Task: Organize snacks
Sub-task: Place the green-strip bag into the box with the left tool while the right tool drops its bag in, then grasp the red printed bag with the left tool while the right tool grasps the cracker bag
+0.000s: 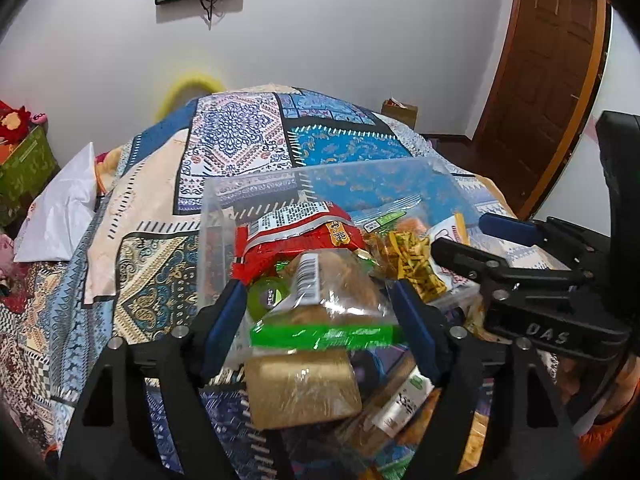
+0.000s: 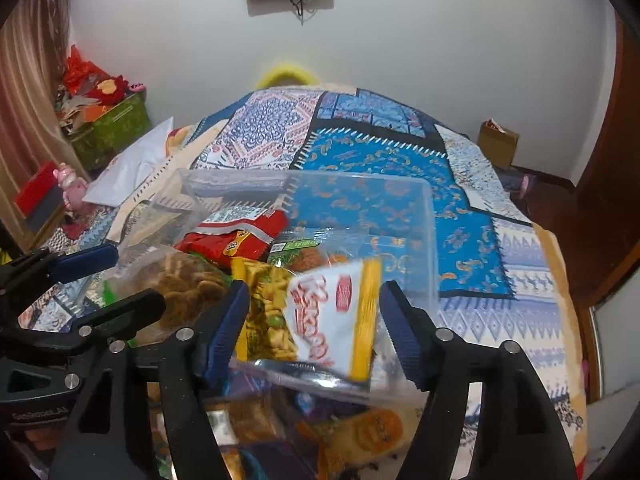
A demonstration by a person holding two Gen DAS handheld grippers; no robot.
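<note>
A clear plastic bin sits on the patterned bed and holds snack packs. A red pack and a clear pack of yellow sticks lie in it. A clear bag of brown biscuits with a green seal strip lies between the fingers of my open left gripper; contact cannot be told. My right gripper is open around the bin's near rim, with a white and yellow pack between its fingers. The bin and the red pack show there too.
More loose snack packs lie on the bed below both grippers. A white bag and a green box are at the left. A cardboard box stands on the floor by a wooden door.
</note>
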